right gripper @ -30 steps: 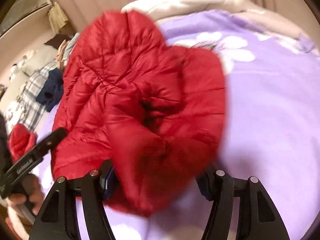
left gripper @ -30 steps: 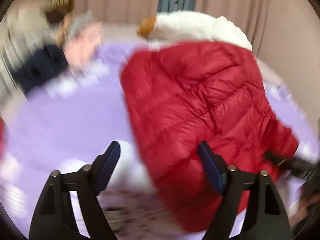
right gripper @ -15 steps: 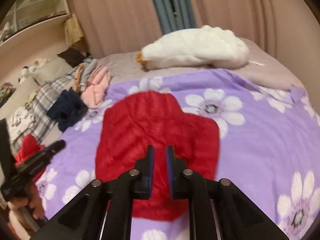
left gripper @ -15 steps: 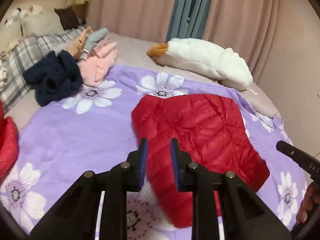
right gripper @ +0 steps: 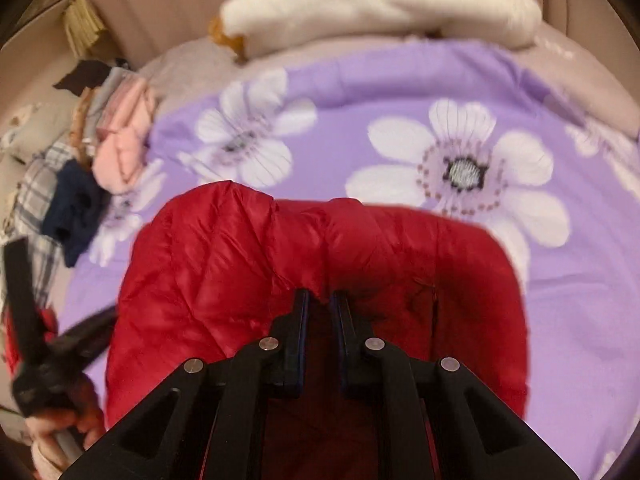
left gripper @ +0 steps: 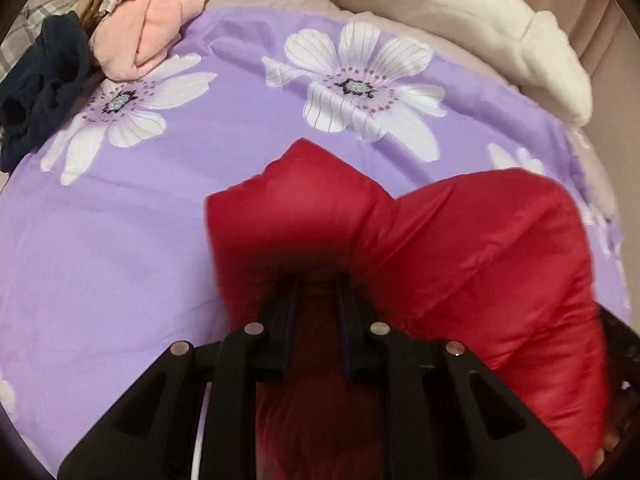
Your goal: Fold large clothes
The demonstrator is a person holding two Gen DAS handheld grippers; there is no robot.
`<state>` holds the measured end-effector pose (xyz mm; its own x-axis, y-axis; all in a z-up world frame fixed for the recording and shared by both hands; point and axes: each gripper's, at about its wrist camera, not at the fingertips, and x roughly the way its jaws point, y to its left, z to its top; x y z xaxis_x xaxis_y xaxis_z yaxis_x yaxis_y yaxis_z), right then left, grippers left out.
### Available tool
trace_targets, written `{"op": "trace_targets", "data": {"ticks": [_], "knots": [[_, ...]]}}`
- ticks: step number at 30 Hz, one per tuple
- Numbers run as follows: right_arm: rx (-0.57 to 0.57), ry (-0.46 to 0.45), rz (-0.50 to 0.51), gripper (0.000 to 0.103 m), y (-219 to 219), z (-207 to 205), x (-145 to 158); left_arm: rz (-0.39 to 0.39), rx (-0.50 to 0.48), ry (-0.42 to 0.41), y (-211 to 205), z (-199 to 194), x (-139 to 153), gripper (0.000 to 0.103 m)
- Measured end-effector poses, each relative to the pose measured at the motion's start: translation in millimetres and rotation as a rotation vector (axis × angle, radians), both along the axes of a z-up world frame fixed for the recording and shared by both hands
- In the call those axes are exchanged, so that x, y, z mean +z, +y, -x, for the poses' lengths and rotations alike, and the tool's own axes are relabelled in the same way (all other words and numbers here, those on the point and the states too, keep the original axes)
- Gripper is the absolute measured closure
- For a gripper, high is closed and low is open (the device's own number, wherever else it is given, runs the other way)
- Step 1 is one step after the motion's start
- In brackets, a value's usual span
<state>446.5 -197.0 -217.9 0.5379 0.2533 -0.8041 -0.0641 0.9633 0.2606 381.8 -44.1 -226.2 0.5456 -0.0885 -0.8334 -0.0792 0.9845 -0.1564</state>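
A red puffer jacket [left gripper: 460,248] lies bunched on a purple flowered bedspread [left gripper: 120,240]. In the left wrist view my left gripper [left gripper: 316,284] is shut on a raised fold of the jacket's near left edge. In the right wrist view the jacket [right gripper: 224,264] fills the lower middle, and my right gripper [right gripper: 320,300] is shut on its near edge, pulling the fabric up between the fingers. The left gripper [right gripper: 44,344] shows blurred at the left edge of the right wrist view.
A white plush goose [left gripper: 472,28] lies along the far side of the bed. A pile of pink [left gripper: 156,28], navy [left gripper: 36,92] and plaid clothes sits at the far left. The bedspread [right gripper: 480,120] stretches beyond and to the right of the jacket.
Both grippers have dropped down onto the jacket and now pinch its near edge. Half a second ago they hung shut above it; a second ago both were open.
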Motion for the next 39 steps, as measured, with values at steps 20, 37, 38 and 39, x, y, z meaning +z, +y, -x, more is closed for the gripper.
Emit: {"op": "trace_targets", "data": {"ticks": [20,37,38,39], "knots": [[0.009,-0.068,0.003,0.098,-38.4,79.8,42.8,0.123,-0.135,-0.109,-7.5,89.5,64.6,0.086],[-0.011,-0.035,-0.061,0.098,-40.8,53.4,-38.0,0.214,-0.087,-0.115,-9.7,82.0,16.6,0.082],[-0.008,-0.023,-0.087,0.098,-44.4,58.5,-30.9,0.188,-0.084,-0.114,-9.7,89.9,24.6,0.082],[0.002,-0.020,-0.109,0.098,-47.9,65.4,-22.7,0.165,-0.093,-0.119,-9.0,101.7,35.3,0.082]]}}
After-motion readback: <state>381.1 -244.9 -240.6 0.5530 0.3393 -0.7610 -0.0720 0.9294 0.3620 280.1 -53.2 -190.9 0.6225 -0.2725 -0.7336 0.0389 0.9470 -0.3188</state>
